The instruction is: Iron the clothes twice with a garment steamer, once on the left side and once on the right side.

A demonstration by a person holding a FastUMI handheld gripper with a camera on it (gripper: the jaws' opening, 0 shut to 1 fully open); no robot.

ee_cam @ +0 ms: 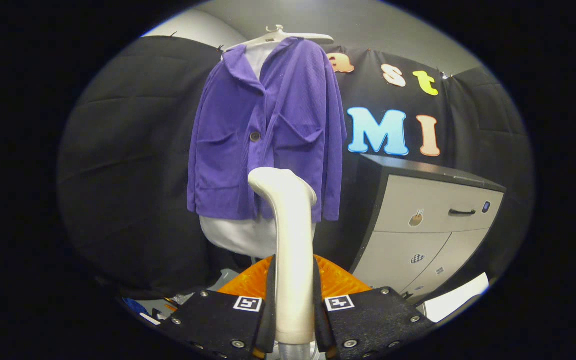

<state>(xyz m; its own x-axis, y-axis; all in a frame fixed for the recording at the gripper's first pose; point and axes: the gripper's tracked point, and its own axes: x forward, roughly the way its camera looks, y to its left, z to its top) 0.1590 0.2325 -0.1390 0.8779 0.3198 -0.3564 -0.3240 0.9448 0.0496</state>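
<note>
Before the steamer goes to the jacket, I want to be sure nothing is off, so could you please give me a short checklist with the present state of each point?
1. Grip: the gripper has both fingers pressed on the steamer handle. Ok.
2. Steamer attitude: upright between the fingers, head bent toward the purple jacket. Ok.
3. Contact with the cloth: the head overlaps the jacket's hem, but whether it touches cannot be told.
4. Jacket hanging: on the white hanger, front facing the gripper, one button closed. Ok.
5. Room at the sides: the cabinet stands to the jacket's right, apart from it. Ok.
6. Steam coming out: cannot tell.
</note>
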